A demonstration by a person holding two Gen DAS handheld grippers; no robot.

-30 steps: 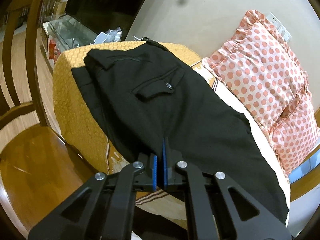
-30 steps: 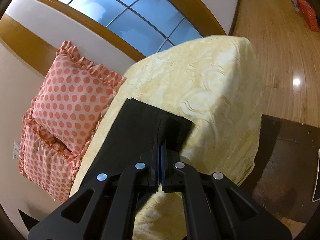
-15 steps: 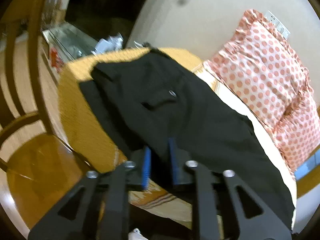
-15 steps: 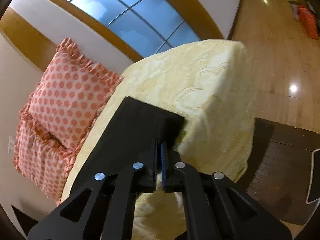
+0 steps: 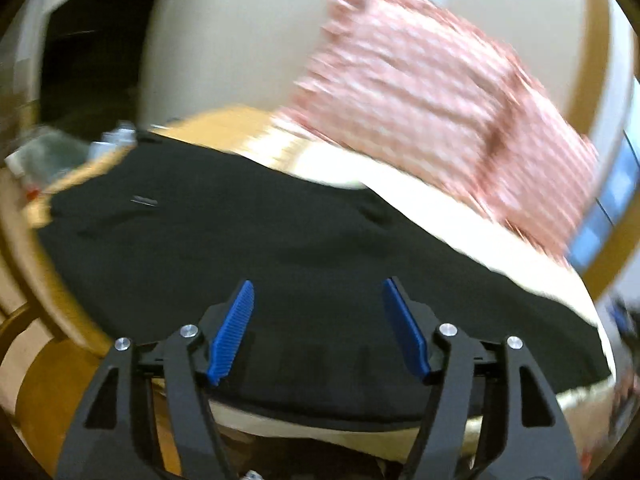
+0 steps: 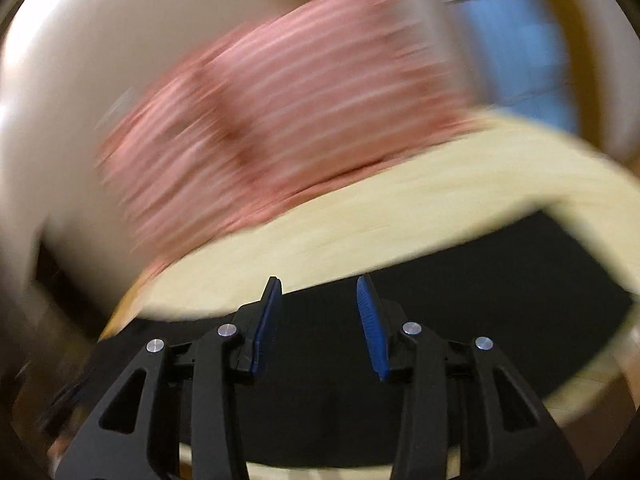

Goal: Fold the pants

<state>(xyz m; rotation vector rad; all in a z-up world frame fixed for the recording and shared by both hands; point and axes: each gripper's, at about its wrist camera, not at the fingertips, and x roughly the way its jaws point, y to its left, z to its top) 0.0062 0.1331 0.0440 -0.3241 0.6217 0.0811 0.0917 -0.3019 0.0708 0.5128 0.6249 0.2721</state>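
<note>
The black pants (image 5: 280,248) lie flat along a cushioned seat covered in pale yellow cloth (image 5: 460,216). My left gripper (image 5: 318,328) is open, its blue pads spread wide just above the near edge of the pants, holding nothing. In the right wrist view the pants (image 6: 480,300) lie across the lower half of the frame. My right gripper (image 6: 318,324) is open over them, empty. Both views are blurred by motion.
A pink dotted pillow (image 5: 440,100) leans against the beige wall behind the seat, also in the right wrist view (image 6: 280,112). The yellow cover (image 6: 360,232) stretches beyond the pants. A window (image 6: 512,40) is at the right. Wooden floor (image 5: 48,392) lies at lower left.
Both grippers have let go of the pants and opened. Both have swung round fast and now face the pillow and wall.
</note>
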